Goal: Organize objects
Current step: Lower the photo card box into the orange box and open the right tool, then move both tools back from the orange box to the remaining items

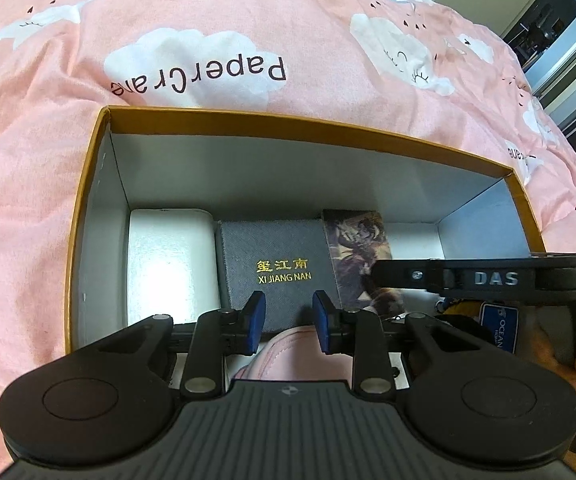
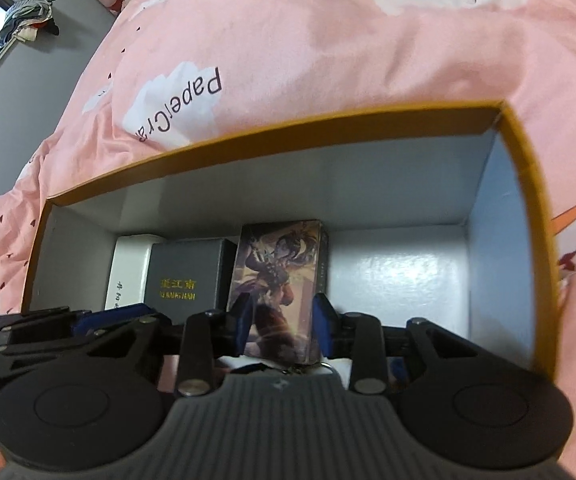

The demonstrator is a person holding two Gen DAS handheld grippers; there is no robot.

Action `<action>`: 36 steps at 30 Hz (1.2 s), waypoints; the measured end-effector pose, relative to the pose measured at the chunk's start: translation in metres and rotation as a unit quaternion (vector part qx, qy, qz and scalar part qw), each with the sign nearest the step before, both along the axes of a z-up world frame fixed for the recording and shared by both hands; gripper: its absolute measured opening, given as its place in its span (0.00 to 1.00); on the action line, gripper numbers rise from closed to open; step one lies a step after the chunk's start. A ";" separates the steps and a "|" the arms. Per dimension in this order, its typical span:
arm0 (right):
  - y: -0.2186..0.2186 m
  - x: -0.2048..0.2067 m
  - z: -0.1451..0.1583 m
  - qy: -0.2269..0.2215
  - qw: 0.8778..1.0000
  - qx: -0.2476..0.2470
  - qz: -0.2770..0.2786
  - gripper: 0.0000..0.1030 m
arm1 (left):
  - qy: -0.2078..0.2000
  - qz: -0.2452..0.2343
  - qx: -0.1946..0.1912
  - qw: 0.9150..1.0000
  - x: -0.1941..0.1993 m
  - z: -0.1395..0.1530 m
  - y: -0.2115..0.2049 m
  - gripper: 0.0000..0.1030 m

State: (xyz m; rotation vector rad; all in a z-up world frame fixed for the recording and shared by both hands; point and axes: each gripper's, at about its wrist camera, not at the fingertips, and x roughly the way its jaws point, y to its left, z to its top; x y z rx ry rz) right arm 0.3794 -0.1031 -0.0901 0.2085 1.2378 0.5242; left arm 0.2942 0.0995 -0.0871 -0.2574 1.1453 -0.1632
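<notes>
while the illustrated card box (image 2: pixel 283 280) stands between the pads of the right tongs (image 2: pixel 283 326), the step in hand is judged to be its seating in the row inside the cardboard box (image 2: pixel 528 208). the cardboard box is set on a bed covered with a pink quilt (image 2: pixel 328 48). along its left part a white box (image 1: pixel 167 256), a grey box with gold lettering (image 1: pixel 275 264) and the illustrated card box are lined up side by side, the grey one between the other two. the floor of the cardboard box to the right of the row is left bare.

the right tongs are seen partly spread, a blue pad at each side of the card box; whether the pads press on it or stand just clear cannot be told from these views. the left tongs (image 1: pixel 289 322) are seen partly spread too, with nothing pinched; the grey box lies beyond their tips and something pink shows below them.

to do the step well, the card box is best kept upright and flush against the grey box, so that no gap is left. the pads should be spread evenly before the tongs are drawn back, lest the card box be dragged or tipped. a straight lift is advised, since the near wall of the cardboard box is close. the left tongs could be used to steady the grey box if the row shifts.
</notes>
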 end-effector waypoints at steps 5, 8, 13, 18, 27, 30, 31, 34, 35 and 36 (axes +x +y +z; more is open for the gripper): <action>0.006 -0.002 -0.007 -0.011 1.000 -0.007 0.015 0.33 | -0.006 0.003 -0.009 1.000 0.001 0.000 0.003 0.32; 0.011 -0.003 -0.005 -0.022 0.999 -0.017 0.032 0.33 | -0.013 0.010 -0.019 1.000 0.000 0.002 0.005 0.32; 0.005 -0.012 0.007 -0.037 0.999 -0.006 0.030 0.35 | -0.058 0.019 -0.016 0.998 -0.018 0.025 0.001 0.32; -0.001 -0.054 0.049 -0.130 0.990 0.001 0.050 0.49 | -0.126 0.025 0.000 0.992 -0.053 0.056 -0.020 0.32; -0.048 -0.149 0.103 -0.279 0.960 -0.012 0.026 0.83 | -0.213 0.035 0.019 0.976 -0.127 0.094 -0.051 0.31; -0.067 -0.178 0.108 -0.295 0.955 -0.006 0.010 0.86 | -0.226 0.015 0.025 0.974 -0.146 0.096 -0.063 0.31; -0.070 -0.187 0.109 -0.299 0.954 -0.006 0.006 0.88 | -0.228 0.008 0.031 0.973 -0.151 0.096 -0.067 0.31; -0.080 -0.212 0.109 -0.314 0.949 -0.015 -0.010 0.90 | -0.243 -0.004 0.065 0.968 -0.167 0.091 -0.082 0.31; -0.083 -0.219 0.108 -0.318 0.948 -0.021 -0.015 0.91 | -0.252 -0.013 0.083 0.964 -0.174 0.089 -0.087 0.31; -0.085 -0.226 0.106 -0.320 0.947 -0.025 -0.018 0.91 | -0.260 -0.022 0.096 0.960 -0.180 0.088 -0.091 0.31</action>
